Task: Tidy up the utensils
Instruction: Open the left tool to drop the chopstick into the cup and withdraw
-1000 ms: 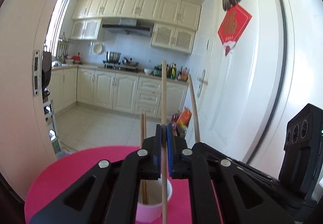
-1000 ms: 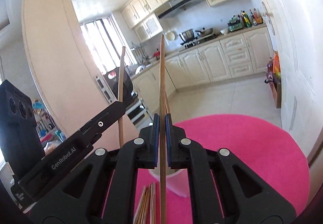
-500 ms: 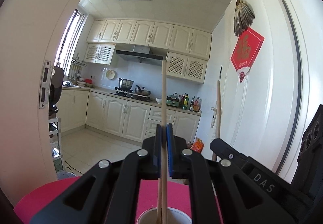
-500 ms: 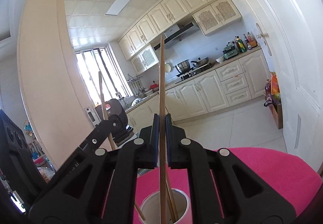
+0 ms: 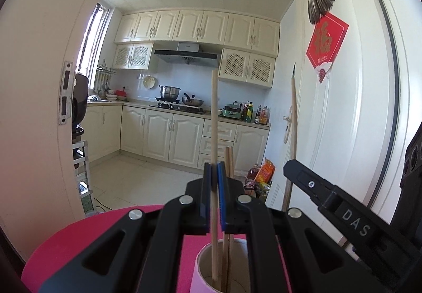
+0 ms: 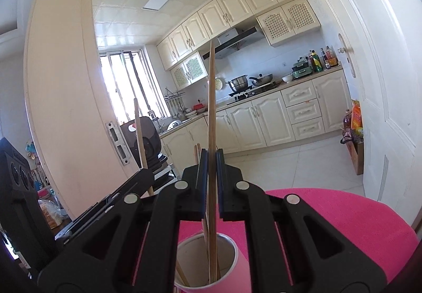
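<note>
1. Since a second ago both grippers have come down over the pink paper cup (image 6: 208, 264). Back then the chopsticks hung beside and above it. Now both lower ends sit inside its mouth, with the pink round table (image 6: 343, 216) underneath.
2. The left gripper (image 5: 215, 195) is clenched on one wooden chopstick (image 5: 214, 119), which stands nearly upright, its tip low in the cup. The right gripper (image 6: 211, 182) is clamped on another chopstick (image 6: 211, 97), which leans slightly and also reaches down inside the cup.
3. Two more chopsticks (image 5: 229, 161) already lean against the cup's far wall, so four sticks crowd one narrow opening.
4. Tipping is the main risk, I judge: the cup looks light and nobody holds it. A sideways drag from either held stick against the rim or wall could topple it and spill everything.
5. Letting go too high could make a stick bounce off the bottom, or lever over the rim and fall onto the table.
6. The two grippers sit very close together; the right one's finger shows at the right edge of the left wrist view. Opening both at once could knock finger against finger or nudge the other stick.
7. A slanted release could wedge the right chopstick across the resting pair.
8. How deep each tip sits cannot be read exactly.
</note>
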`<state>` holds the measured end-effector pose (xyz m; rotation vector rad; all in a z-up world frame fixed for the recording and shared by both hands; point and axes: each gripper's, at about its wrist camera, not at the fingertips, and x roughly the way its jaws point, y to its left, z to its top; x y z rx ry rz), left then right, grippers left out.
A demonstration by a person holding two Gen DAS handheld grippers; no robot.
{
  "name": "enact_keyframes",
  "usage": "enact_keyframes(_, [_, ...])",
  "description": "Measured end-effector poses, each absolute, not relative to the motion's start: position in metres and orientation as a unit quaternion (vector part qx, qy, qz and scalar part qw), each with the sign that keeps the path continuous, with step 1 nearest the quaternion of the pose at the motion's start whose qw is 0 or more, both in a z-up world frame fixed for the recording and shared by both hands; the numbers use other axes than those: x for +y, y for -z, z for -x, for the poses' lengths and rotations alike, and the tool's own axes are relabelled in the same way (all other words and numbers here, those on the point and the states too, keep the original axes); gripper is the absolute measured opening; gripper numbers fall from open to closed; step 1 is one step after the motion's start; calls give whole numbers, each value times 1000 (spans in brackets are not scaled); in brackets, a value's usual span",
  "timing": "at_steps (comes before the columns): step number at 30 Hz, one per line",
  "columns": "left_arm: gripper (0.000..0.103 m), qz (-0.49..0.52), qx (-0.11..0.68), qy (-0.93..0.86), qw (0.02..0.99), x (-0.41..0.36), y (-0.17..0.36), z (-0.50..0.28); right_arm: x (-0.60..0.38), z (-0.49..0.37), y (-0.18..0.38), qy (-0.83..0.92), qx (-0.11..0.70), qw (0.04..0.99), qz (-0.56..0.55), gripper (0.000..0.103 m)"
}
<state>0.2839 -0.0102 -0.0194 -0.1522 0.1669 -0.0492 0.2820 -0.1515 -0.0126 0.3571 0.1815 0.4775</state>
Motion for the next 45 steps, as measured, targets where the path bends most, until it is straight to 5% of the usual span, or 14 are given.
enact_keyframes(7, [7, 69, 101, 27, 992, -12, 22, -280, -156, -270, 19, -234, 102, 953, -160, 7])
enact_keyframes(10, [24, 71, 104, 28, 992, -11, 21, -277, -158, -267, 22, -231, 108, 954, -159, 7])
enact_keyframes(17, [31, 67, 104, 24, 992, -10, 18, -268, -160, -260, 23, -231, 110, 955, -148, 7])
enact_keyframes(45, [38, 53, 115, 18, 992, -7, 9, -244, -147, -239, 25, -219, 121, 963, -100, 7])
